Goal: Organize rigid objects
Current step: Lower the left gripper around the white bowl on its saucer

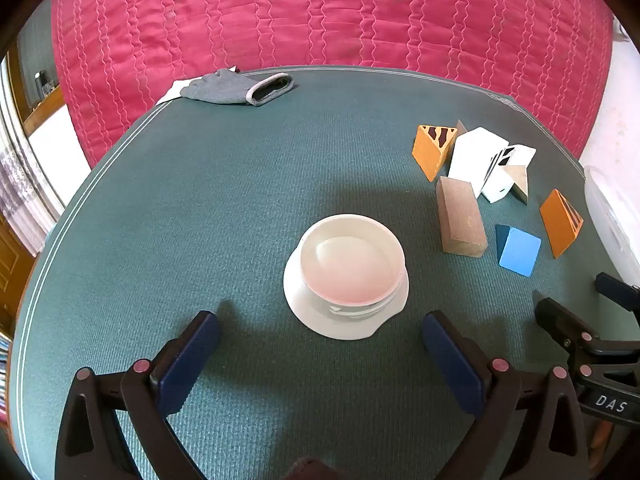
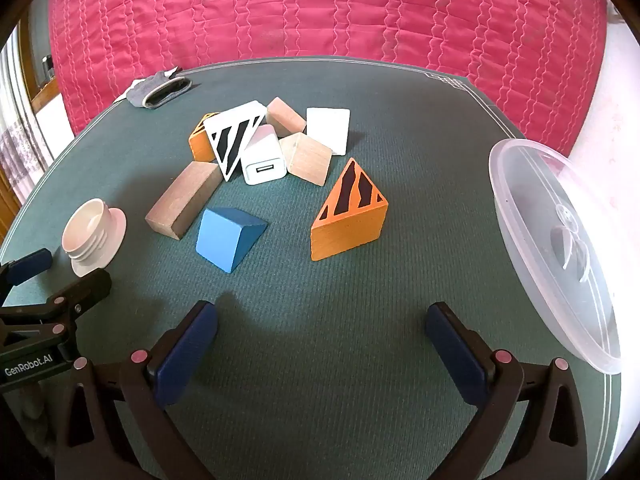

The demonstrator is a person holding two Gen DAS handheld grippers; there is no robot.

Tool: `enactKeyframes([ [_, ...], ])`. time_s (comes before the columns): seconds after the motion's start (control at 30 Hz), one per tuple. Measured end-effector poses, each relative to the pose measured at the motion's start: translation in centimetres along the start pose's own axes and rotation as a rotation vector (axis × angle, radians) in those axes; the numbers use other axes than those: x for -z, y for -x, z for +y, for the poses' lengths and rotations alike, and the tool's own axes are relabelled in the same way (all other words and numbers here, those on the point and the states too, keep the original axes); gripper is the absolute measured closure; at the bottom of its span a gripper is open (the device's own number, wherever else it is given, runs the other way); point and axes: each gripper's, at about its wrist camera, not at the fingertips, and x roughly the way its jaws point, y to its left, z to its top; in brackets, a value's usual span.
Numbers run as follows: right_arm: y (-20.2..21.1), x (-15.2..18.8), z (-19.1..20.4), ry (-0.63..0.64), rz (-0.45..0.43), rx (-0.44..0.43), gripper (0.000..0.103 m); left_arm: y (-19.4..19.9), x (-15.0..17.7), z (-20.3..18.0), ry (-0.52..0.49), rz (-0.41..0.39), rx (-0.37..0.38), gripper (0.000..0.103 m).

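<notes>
A white screw cap (image 1: 346, 276) lies upside down on the green table, straight ahead of my open, empty left gripper (image 1: 320, 344); it also shows in the right wrist view (image 2: 94, 236). Ahead of my open, empty right gripper (image 2: 320, 340) lie a blue wedge (image 2: 228, 237), an orange striped wedge (image 2: 350, 216), a brown block (image 2: 184, 198), a white USB charger (image 2: 262, 158), a white striped wedge (image 2: 234, 136), a white block (image 2: 328, 130) and plain wooden blocks (image 2: 306, 158). A second orange wedge (image 2: 202, 140) is partly hidden behind.
A clear plastic container (image 2: 560, 248) stands at the table's right edge. A grey glove (image 1: 240, 88) lies at the far left corner. A pink quilted bed (image 1: 320, 12) runs behind the table. The left gripper's frame (image 2: 44, 312) shows at the right view's left.
</notes>
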Motion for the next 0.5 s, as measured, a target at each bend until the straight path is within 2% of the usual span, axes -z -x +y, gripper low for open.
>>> enactKeyframes([
  [0.5, -0.17, -0.33, -0.84, 0.035, 0.004, -0.030, 0.000, 0.10, 0.23, -0.11, 0.004, -0.002, -0.009, 0.000],
])
